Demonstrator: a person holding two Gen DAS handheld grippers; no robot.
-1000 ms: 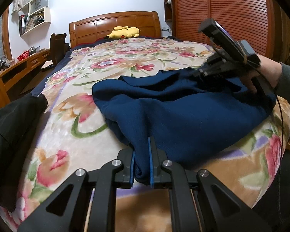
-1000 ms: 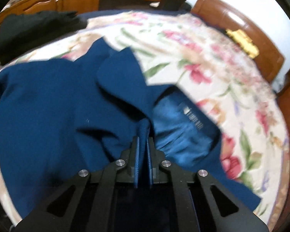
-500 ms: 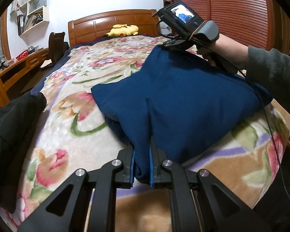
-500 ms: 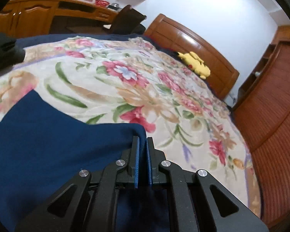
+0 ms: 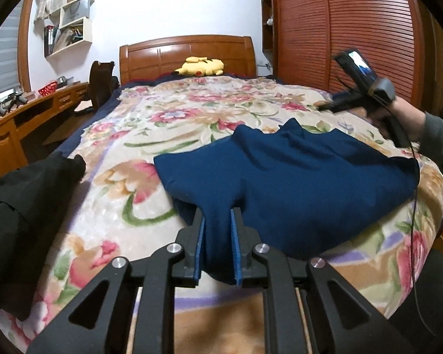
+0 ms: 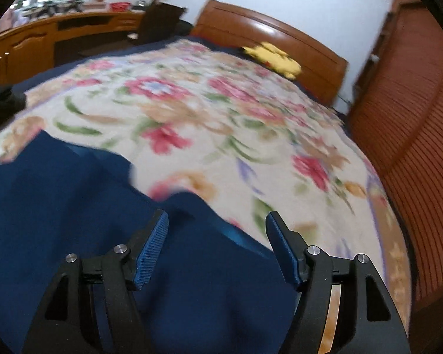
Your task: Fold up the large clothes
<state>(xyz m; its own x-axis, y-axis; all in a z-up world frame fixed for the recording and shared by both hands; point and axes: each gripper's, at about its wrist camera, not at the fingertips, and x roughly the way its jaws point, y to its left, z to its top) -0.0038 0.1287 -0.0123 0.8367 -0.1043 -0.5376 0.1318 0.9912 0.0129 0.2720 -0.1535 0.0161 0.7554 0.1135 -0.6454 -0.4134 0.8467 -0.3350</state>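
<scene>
On the bed (image 5: 109, 194), whose floral blanket is filling most of both views, the navy garment (image 5: 295, 183) is lying near the foot edge, doubled over on itself with a rumpled far edge. The step in hand looks like the close of one fold: the cloth is being laid down and released. The right gripper (image 6: 217, 243) is hovering just above the garment's far side, its jaws having just been opening and now standing wide with nothing between them. The left gripper (image 5: 217, 243) is at the near corner; its jaws have just been easing apart, a bunch of navy cloth is sitting between them, and I cannot tell whether the pads are pressing on it. Next, I judge, both will need fresh holds on an edge for another fold. A black garment (image 5: 20, 206) is lying at the left edge. On the wall, open shelves (image 5: 68, 26) are holding books and papers.
</scene>
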